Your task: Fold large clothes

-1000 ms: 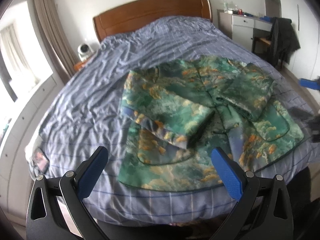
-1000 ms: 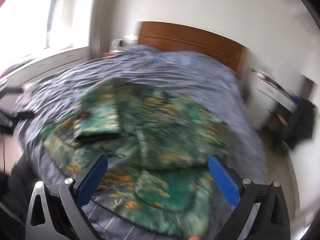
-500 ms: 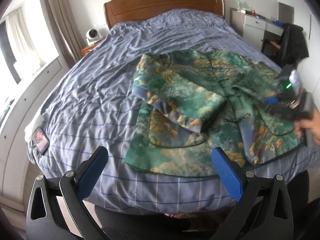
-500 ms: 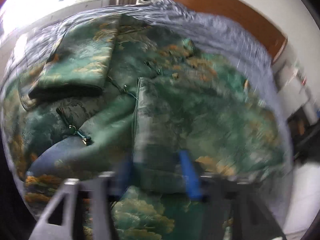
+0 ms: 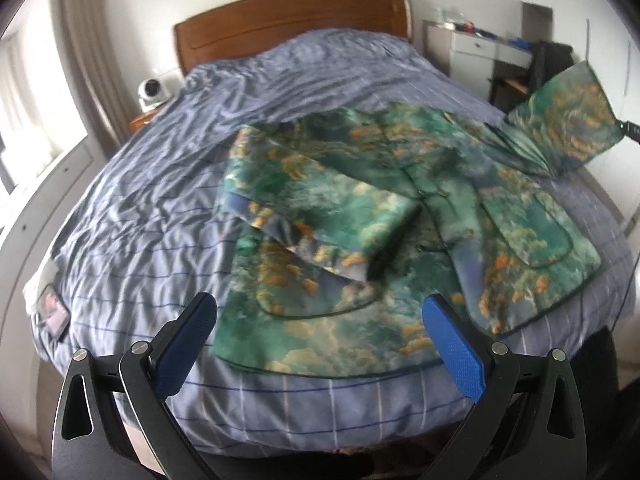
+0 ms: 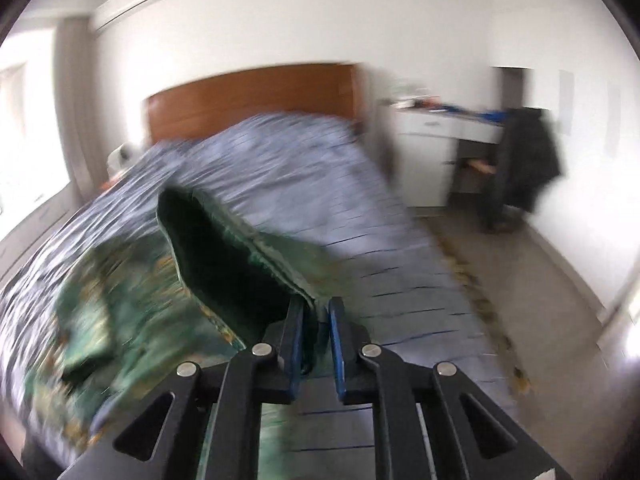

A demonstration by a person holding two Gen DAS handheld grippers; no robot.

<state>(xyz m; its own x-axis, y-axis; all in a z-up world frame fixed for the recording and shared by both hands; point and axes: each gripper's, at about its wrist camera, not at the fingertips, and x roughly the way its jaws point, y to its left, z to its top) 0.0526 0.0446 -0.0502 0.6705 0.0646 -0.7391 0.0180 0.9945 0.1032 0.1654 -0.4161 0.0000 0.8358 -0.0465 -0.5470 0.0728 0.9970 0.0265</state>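
Closest to us, our left gripper (image 5: pixel 320 334) hangs wide open at the foot of the bed (image 5: pixel 152 216), its blue pads well apart and holding nothing, with the jacket's hem just beyond them. Over on the other side, our right gripper (image 6: pixel 313 330) is pinched nearly closed on the cuff edge of the jacket's sleeve (image 5: pixel 568 120), and that sleeve is up in the air, clear of the bedspread, on the right side of the garment. So we judge we're in the sleeve-folding step: the near sleeve already lies crossed over the chest, and this second one looks ready to be carried inward. The next move, as we read it, calls for swinging the raised sleeve across the front and laying it flat without dragging the body out of shape; the left gripper may need to pin the hem or smooth things down. The jacket (image 5: pixel 400 240) itself sits face-up on the near right half of the bed, a green fabric printed with orange and pale cloud-like patches, dark piping along the edges, a rounded pocket on each lower panel, and small fastenings down the middle. It looks thick and a bit stiff, holding its folds. The right wrist view is heavily blurred, so finer detail of the grip we cannot tell. Farther back stands the wooden headboard (image 5: pixel 292 24).
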